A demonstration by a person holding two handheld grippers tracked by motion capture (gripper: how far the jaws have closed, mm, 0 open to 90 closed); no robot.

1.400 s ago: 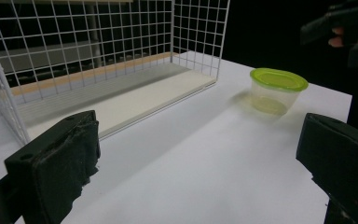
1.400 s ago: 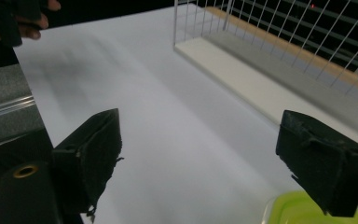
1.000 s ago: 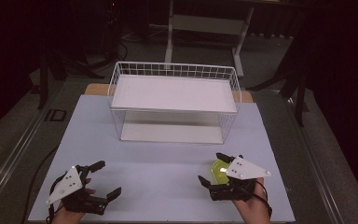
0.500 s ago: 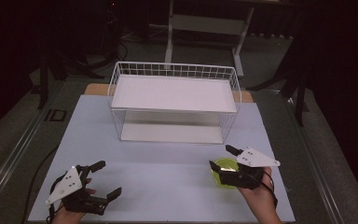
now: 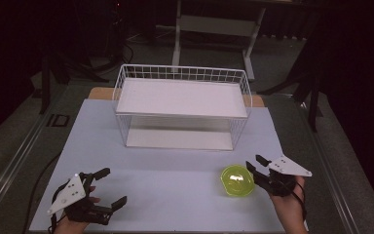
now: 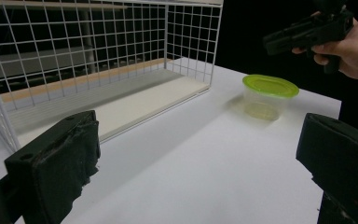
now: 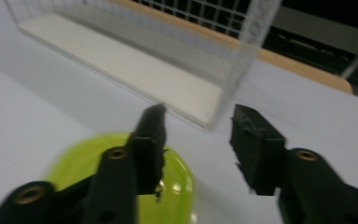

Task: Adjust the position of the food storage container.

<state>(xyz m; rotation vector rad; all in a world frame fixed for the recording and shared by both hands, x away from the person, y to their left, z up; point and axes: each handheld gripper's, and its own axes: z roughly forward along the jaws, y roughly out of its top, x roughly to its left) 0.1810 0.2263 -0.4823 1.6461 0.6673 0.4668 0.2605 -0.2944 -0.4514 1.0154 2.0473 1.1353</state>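
The right tool (image 5: 256, 168) sits at the right edge of the green bowl (image 5: 237, 180). Its jaws have just been closing and stand partly apart; one jaw hangs over the bowl's rim, the other outside it, with no clamping visible yet. The step in hand appears to be the grasp of the bowl's rim.

The left tool (image 5: 108, 190) rests with jaws wide apart, holding nothing.

The bowl stands on the table (image 5: 175, 180), in front of the wire basket (image 5: 182, 83). The next move calls for seating the rim between the jaws, then closing firmly.

Left claw (image 5: 108, 187) wide open; right claw (image 5: 254, 166) half-closed, just narrowing, empty.
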